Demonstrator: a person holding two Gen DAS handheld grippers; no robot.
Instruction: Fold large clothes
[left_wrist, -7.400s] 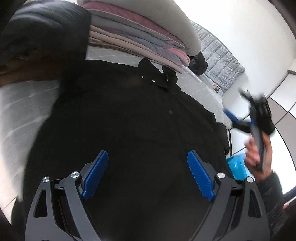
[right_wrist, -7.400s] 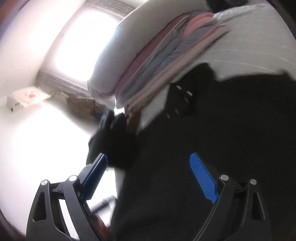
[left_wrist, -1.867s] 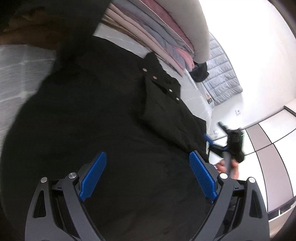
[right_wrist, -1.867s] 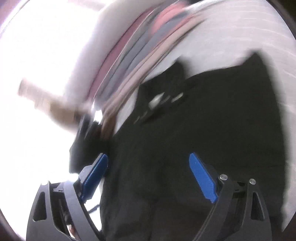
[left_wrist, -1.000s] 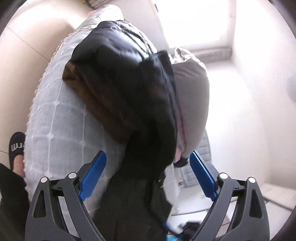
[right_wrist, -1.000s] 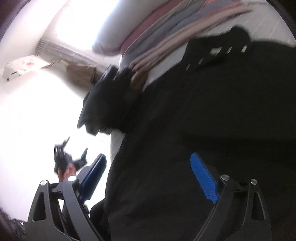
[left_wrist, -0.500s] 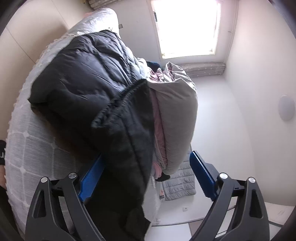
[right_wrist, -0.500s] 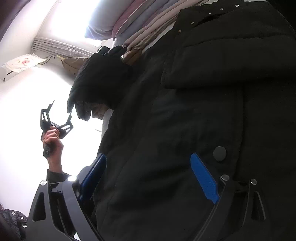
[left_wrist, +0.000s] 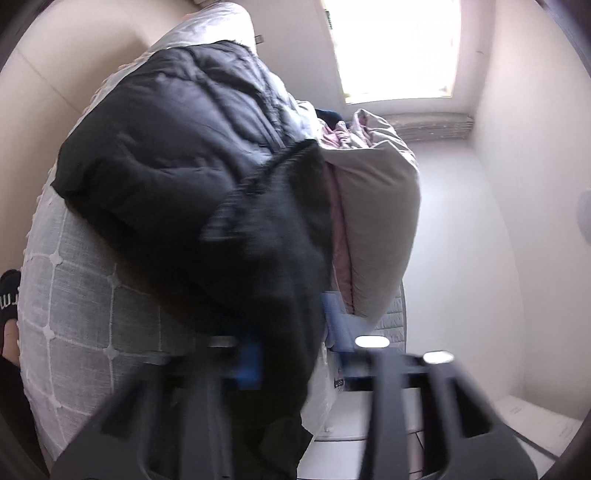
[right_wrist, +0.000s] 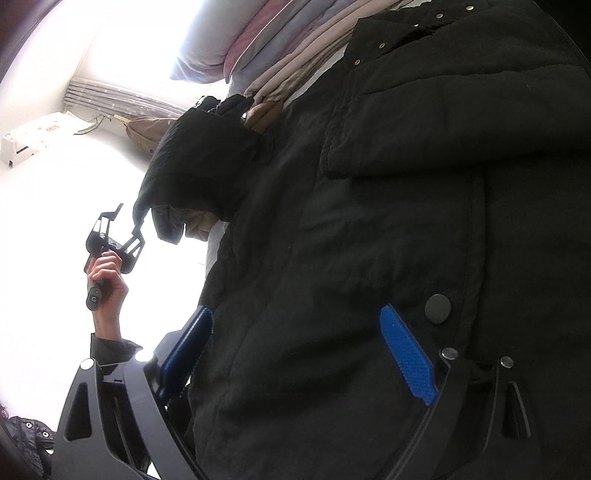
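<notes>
I find the black coat (right_wrist: 388, 221) spread on the bed (left_wrist: 85, 332) beside the stacked bedding (right_wrist: 266, 48). My right gripper (right_wrist: 295, 350) stands wide open over the coat, gripping nothing. My left gripper (left_wrist: 291, 347) is blurred, its jaws narrowed around a dark fold; contact I cannot tell

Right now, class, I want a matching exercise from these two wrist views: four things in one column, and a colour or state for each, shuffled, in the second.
Things:
1. right claw
2. bedspread
3. folded stack
4. round button

Colour or state:
a. pale grey with a white grid
b. black, beside a blue pad
c. open, with the black coat in front of it
d. pink, grey and beige layers

Pairs: 1-c; 2-a; 3-d; 4-b
</notes>
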